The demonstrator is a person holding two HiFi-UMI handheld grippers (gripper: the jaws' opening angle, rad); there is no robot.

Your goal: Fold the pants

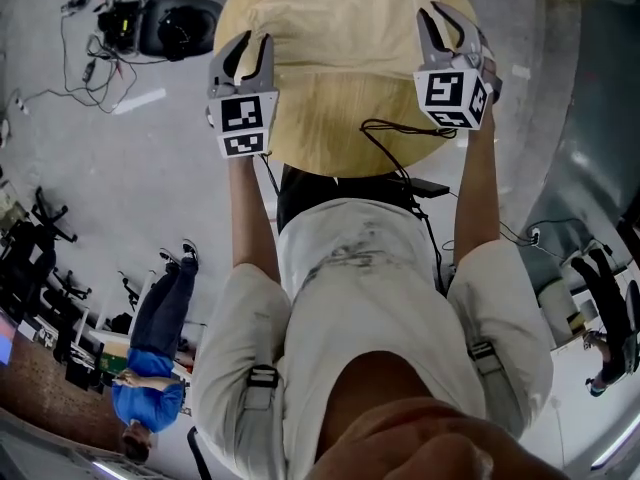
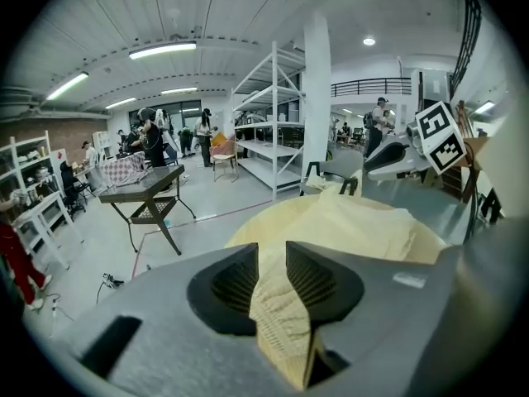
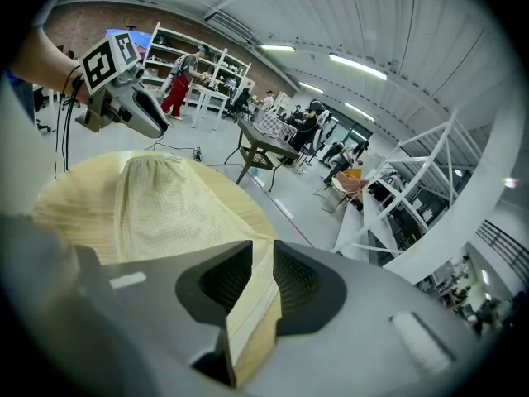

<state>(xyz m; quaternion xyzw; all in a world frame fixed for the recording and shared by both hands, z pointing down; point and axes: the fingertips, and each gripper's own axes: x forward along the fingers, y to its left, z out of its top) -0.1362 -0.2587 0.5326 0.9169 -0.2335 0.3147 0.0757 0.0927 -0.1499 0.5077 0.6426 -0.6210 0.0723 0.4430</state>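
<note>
Pants (image 1: 340, 38) on table (image 1: 330, 153), upper centre: edges lie loose between narrowly parted left gripper (image 1: 253, 44) and right gripper (image 1: 440, 18), likely to set a fold.

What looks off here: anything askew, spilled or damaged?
Nothing stands out. The pants lie a bit rumpled on the round table, and a fold of their fabric sits between the jaws of the left gripper and of the right gripper.

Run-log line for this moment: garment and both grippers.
pale yellow pants: on round wooden table | left gripper: open, pants edge between jaws | right gripper: open, likewise
</note>
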